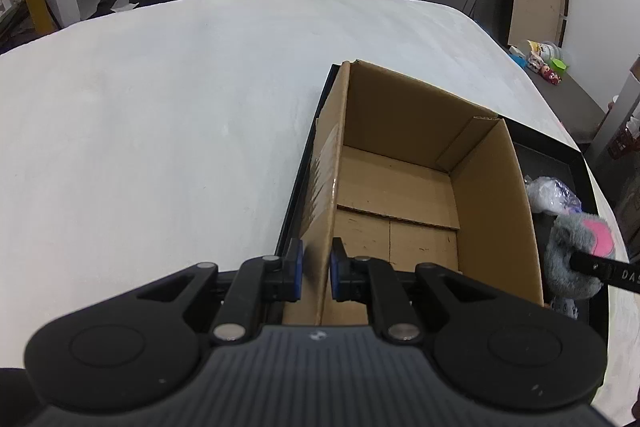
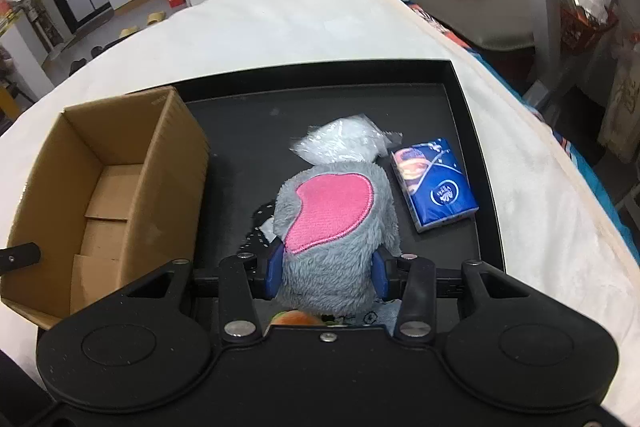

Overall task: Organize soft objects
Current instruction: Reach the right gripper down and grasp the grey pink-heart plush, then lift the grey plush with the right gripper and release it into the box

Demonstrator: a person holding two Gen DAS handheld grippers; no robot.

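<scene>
On the black tray's (image 2: 472, 115) left side stands an empty cardboard box (image 2: 168, 163), its near wall pinched by the left gripper (image 1: 316, 273). Right of it, the right gripper (image 2: 327, 269) clamps a grey plush toy (image 2: 336, 227). A clear plastic bag (image 2: 340, 143) and blue tissue pack (image 2: 434, 183) lie toward the tray's right edge.
</scene>
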